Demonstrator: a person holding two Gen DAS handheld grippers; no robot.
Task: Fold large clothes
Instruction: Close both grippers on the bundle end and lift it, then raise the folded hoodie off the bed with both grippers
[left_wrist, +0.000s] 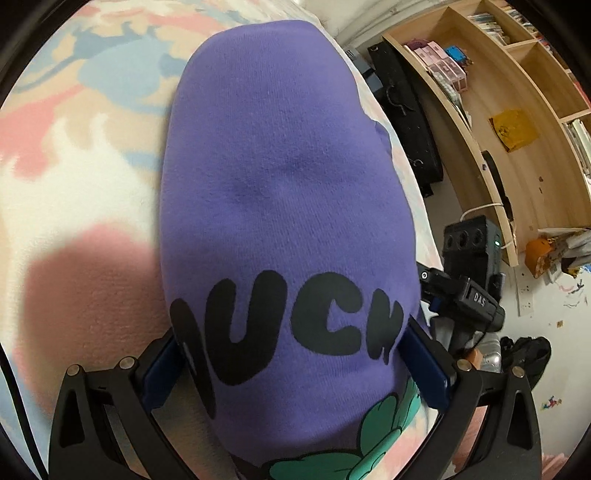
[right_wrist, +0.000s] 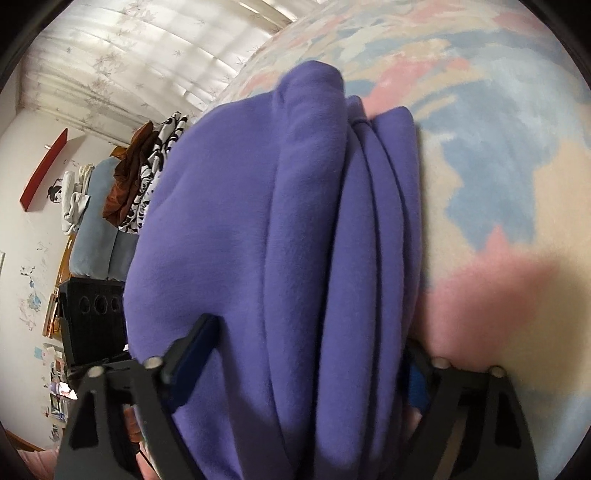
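A purple sweatshirt (left_wrist: 280, 166) with black lettering and a green print lies folded into a thick bundle on a pastel patterned blanket (left_wrist: 92, 147). My left gripper (left_wrist: 291, 343) straddles the printed end, its blue pads (left_wrist: 424, 365) pressed against both sides of the bundle. In the right wrist view the same sweatshirt (right_wrist: 240, 221) shows as several stacked folds. My right gripper (right_wrist: 308, 332) is shut around them. Its left pad (right_wrist: 192, 354) digs into the cloth. The right pad is mostly hidden behind the fabric.
The blanket (right_wrist: 498, 184) spreads beyond the bundle. Beside the bed stand a wooden shelf unit (left_wrist: 517, 92), a long black case (left_wrist: 406, 122) and a black box with round holes (left_wrist: 472, 243). The right wrist view shows clothes heaped on a blue seat (right_wrist: 140, 177) beside a curtain (right_wrist: 147, 55).
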